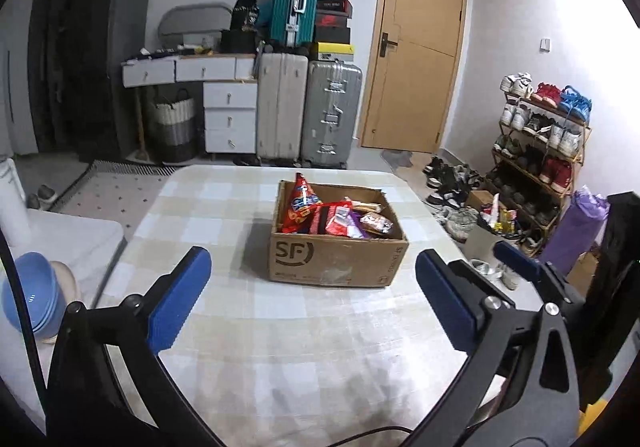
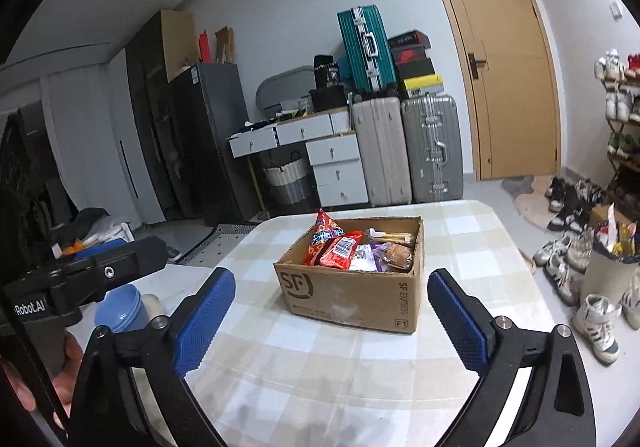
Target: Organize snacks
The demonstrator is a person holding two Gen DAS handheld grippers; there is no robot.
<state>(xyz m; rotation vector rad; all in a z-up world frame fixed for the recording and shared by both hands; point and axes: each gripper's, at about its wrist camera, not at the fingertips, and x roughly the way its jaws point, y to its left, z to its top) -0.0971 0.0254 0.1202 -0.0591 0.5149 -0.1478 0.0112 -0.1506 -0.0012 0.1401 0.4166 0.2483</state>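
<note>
Snack packets (image 2: pixel 340 253), red and purple crinkly foil, are sitting inside the brown cardboard box (image 1: pixel 338 261) on the checked counter (image 1: pixel 280 347); light, slippery, crushable, probably best pinched at sealed edges. Left claw (image 1: pixel 312 299) and right claw (image 2: pixel 332 323) are hovering apart, empty.

Setting: lived-in home, entry room. Landmark: wooden door (image 1: pixel 416 47) in far wall. Right of door: open shoe rack (image 1: pixel 540 151) full of sneakers, more pairs loose on floor below. Left of door: upright suitcases (image 1: pixel 308 107), teal suitcase (image 1: pixel 295 3) stacked on top beside shoeboxes (image 1: pixel 333 27). Further left: white drawer unit (image 1: pixel 230 115), woven laundry basket (image 1: pixel 170 127), dark fridge (image 1: pixel 116 63) (cartons on top). Nearest camera: table under checked cloth (image 1: pixel 224 231).
</note>
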